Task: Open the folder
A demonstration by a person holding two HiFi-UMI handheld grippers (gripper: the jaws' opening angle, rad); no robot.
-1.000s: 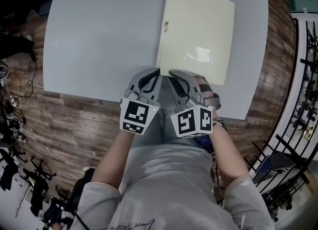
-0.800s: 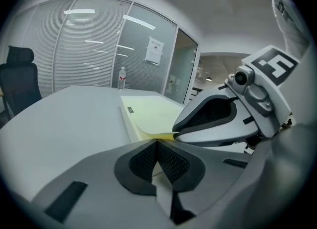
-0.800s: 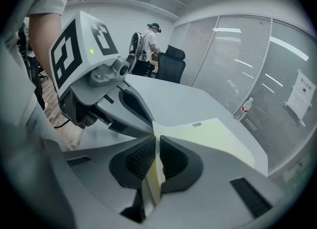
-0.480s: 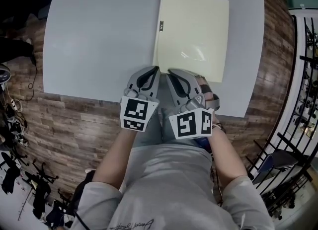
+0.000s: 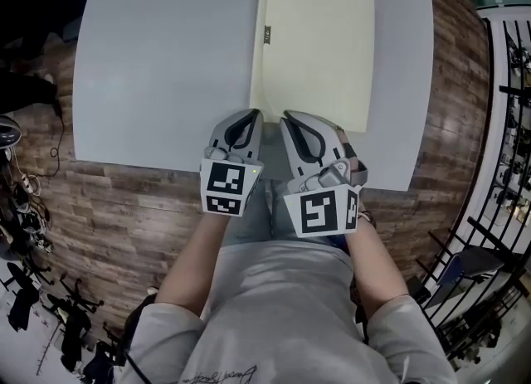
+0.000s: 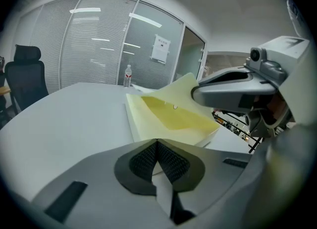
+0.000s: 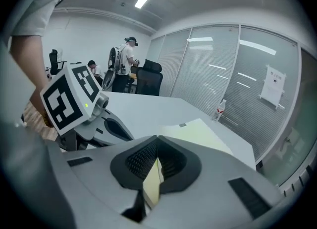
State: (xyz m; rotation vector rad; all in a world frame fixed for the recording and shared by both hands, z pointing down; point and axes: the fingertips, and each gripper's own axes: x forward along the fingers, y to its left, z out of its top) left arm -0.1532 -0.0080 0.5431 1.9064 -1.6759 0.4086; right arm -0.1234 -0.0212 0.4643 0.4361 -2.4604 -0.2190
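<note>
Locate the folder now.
In the head view the folder lies on the grey table, right of centre, its near edge pinched by the left gripper and right gripper.

A grey table [image 5: 158,59] fills the top of the head view. A pale yellow folder [image 5: 319,51] lies on it toward 1 o'clock. Its top cover sits slightly off the layer beneath, and a strip of that layer shows along the 9 o'clock side by a small dark label [image 5: 266,34]. At the folder's 6 o'clock edge, the left gripper [image 5: 252,114] tips onto the 7 o'clock corner, with the right gripper [image 5: 289,117] just beside it. Wood-patterned floor [image 5: 124,208] lies below, and a black railing [image 5: 506,125] stands at 3 o'clock.
</note>
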